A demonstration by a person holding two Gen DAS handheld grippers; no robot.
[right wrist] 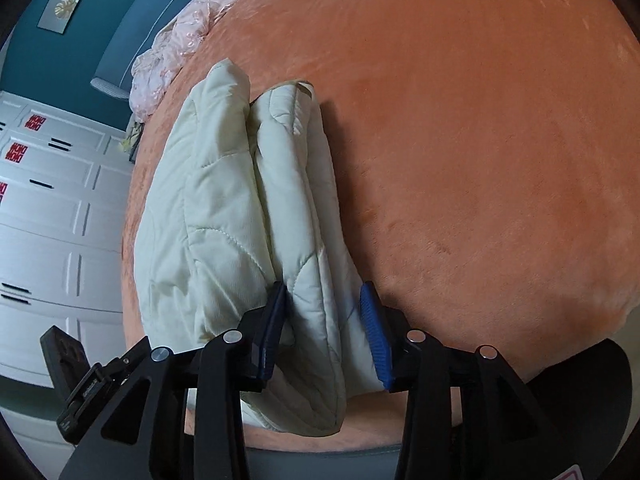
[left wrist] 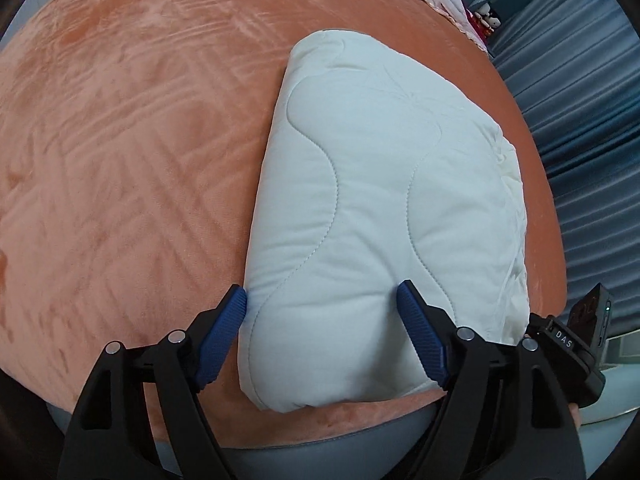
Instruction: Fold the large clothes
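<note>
We have the orange bedspread filling the view, and our folded white quilt lying near its edge. Our left gripper stands wide over the quilt's near end, pads not squeezing. Our right gripper straddles one folded layer, jaws partly open, grip loose.

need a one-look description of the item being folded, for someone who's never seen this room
Find the bed with the orange plush cover. Near its edge lies a white quilted bundle, folded into a thick pad. Wavy stitch lines and a plain pale colour set it apart from the pink embroidered fabric further up the bed.
</note>
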